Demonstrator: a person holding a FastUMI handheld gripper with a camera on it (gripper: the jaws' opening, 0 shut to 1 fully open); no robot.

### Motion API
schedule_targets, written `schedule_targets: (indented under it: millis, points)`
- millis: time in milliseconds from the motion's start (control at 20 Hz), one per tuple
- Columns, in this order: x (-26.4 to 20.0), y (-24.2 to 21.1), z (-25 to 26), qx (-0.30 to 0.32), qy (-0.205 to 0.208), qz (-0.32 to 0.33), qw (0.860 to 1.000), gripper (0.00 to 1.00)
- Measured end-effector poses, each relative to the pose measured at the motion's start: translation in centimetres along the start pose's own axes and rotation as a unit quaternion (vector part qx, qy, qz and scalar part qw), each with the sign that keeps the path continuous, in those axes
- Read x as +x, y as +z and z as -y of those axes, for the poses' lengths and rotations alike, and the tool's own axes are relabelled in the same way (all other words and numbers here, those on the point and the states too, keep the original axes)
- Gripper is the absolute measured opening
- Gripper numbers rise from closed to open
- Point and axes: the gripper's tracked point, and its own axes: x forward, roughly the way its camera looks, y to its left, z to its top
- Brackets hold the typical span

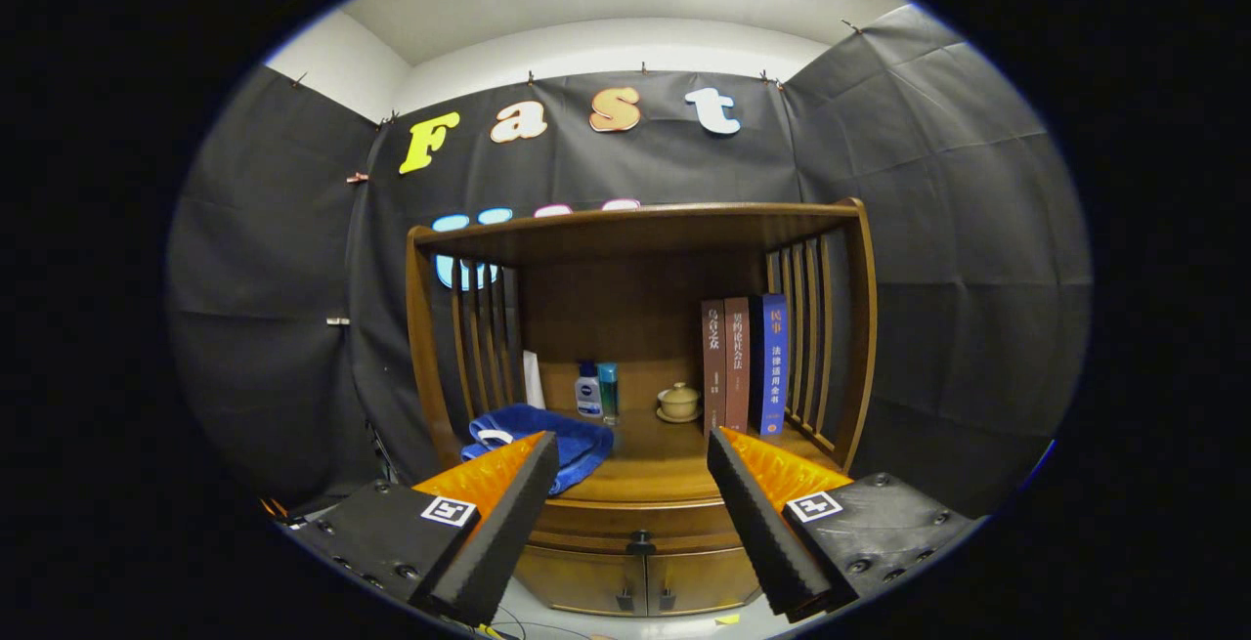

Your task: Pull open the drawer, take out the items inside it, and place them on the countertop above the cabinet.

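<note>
While the claw hangs with its fingers wide apart and gripping nothing, the drawer sits closed between them, its dark knob centred. Above it, the surface carries a blue towel, two bottles, a lidded cup and three upright books.

The fingers partly hide the blue towel and drawer
</note>
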Motion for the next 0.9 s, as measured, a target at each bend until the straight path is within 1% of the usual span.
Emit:
schedule_targets:
  millis: [250, 450, 600, 900]
  points:
    - [1.6, -4.7, 0.0, -0.002, 0.003, -0.029, 1.0, 1.0]
    - [3.7, -10.3, 0.9, 0.012, -0.003, -0.064, 0.998, 0.99]
    - [5.2, -14.7, 0.9, 0.028, -0.007, -0.105, 0.994, 0.99]
    - [8.9, -22.3, 1.0, 0.029, -0.009, -0.177, 0.984, 0.98]
